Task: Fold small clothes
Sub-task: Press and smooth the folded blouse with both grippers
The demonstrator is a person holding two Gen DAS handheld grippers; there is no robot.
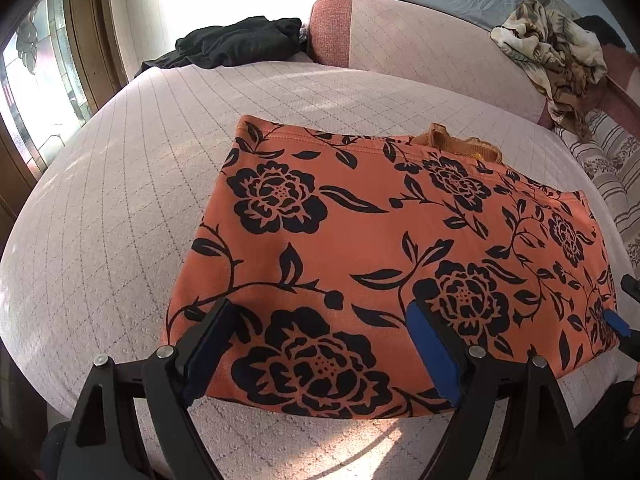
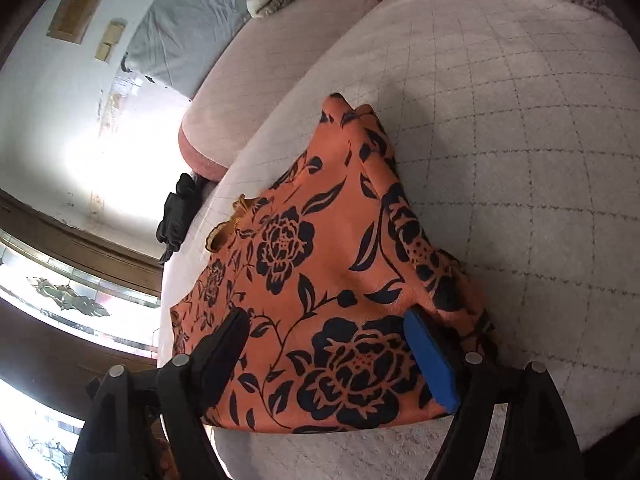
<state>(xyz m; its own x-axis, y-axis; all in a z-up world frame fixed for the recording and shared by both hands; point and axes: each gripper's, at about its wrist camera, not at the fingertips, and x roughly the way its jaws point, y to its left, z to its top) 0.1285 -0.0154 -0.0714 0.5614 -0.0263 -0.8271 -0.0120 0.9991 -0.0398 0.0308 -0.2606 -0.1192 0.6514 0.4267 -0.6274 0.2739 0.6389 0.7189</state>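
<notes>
Orange floral garment (image 1: 360, 240) lies folded; both claws gape above it.

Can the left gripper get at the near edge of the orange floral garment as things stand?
Probably yes. The left gripper hangs open right over the near edge of the orange floral garment, which lies flat on the quilted cover. Nothing sits between its fingers and the cloth.

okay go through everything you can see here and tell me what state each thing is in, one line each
Orange floral garment: folded, lying flat on the bed, one end bunched.
Left gripper: open, above the garment's near edge, holding nothing.
Right gripper: open, over the garment, holding nothing.
Black garment: crumpled, unfolded.
Patterned blanket: heaped, unfolded.
Quilted bed cover: spread smooth.
</notes>
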